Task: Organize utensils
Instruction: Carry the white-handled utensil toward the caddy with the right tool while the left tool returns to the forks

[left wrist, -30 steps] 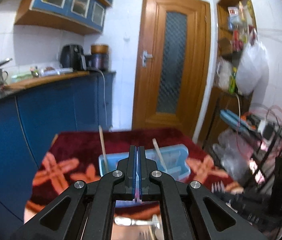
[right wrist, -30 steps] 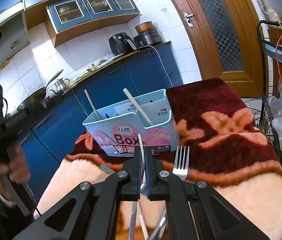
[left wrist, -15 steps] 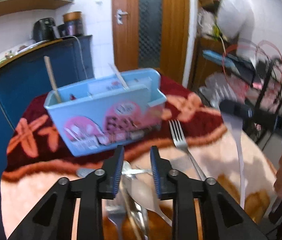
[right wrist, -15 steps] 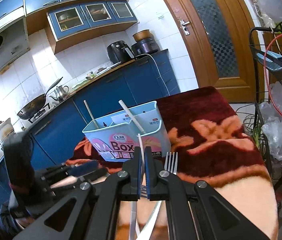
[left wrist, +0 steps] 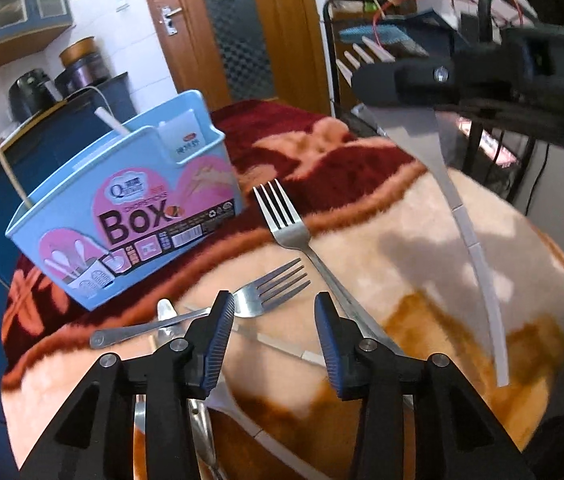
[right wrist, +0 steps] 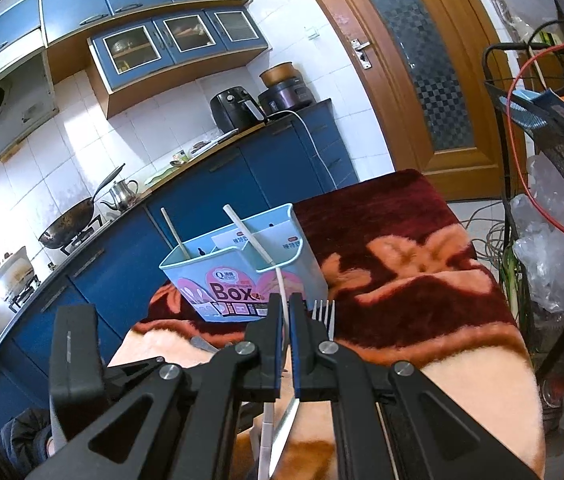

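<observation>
Left tongs point(left wrist: 273, 300): opening, with nothing pressed between the pads, poised above the cutlery on the blanket-covered counter point(left wrist: 401, 240). Seen in the gap, lying lower on the counter: tines of a steel fork point(left wrist: 270, 292), handle running left. Just beside it, a second fork point(left wrist: 285, 224), tines toward the box point(left wrist: 130, 200). Right tongs point(right wrist: 286, 300): clamped tight on a knife point(left wrist: 469, 248) with a white handle, held off the counter; blade to one side of the pads, handle to the other. Box: light blue, upright at the maroon far end of the counter, well clear of both tongs. Front label: large dark "Box", a "Q" in a white oval above; smaller print illegible. Inside the box: a wooden chopstick point(left wrist: 12, 178) and a white stick point(left wrist: 112, 120), both leaning.
</observation>
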